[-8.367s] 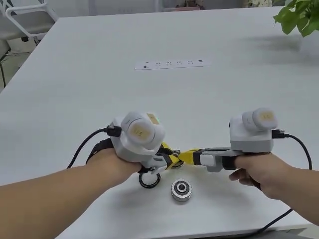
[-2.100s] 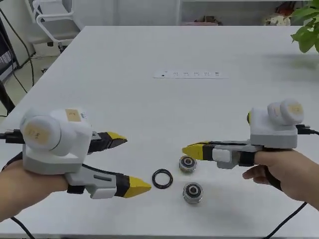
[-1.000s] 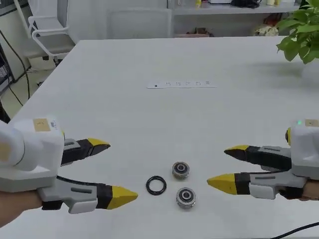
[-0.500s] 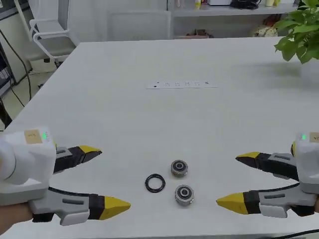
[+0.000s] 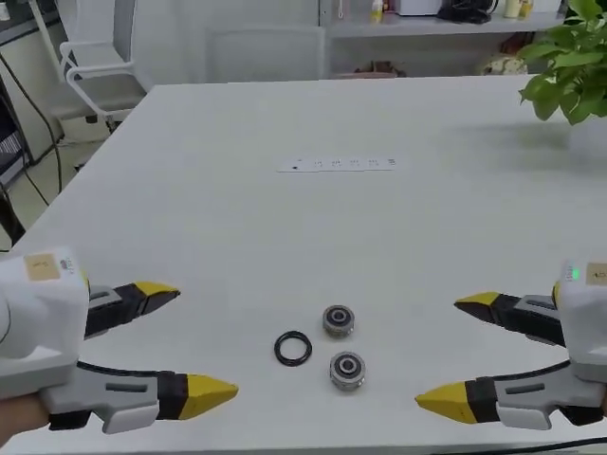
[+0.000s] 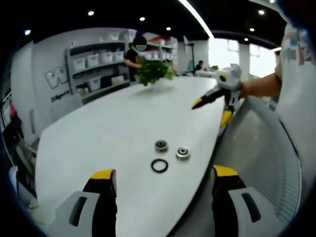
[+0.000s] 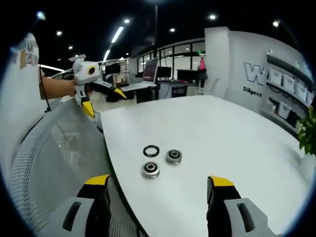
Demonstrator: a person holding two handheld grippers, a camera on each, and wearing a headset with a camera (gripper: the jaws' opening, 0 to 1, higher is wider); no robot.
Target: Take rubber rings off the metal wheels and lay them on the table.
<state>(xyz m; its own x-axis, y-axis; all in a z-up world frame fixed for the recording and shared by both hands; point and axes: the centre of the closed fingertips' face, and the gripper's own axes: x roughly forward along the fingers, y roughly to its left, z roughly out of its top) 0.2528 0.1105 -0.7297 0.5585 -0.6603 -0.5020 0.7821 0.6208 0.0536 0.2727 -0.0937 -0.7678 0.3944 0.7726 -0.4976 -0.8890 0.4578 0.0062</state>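
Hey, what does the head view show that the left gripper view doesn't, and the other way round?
Head view: a white socket strip set in the table and a white chair. Left gripper view: wall shelves with storage bins and a person standing by the plant. Both: the black rubber ring, two metal wheels, the leafy green plant and the open right gripper.

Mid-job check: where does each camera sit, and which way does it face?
Head view: on the headset, looking forward and down at the table, rubber ring and metal wheels; left gripper and right gripper show, both open.
Left gripper view: on the left gripper, facing across the table toward the right gripper; own jaws at bottom.
Right gripper view: on the right gripper, facing back toward the left gripper; own jaws at bottom.
Shared: both gripper views hold the ring and wheels.
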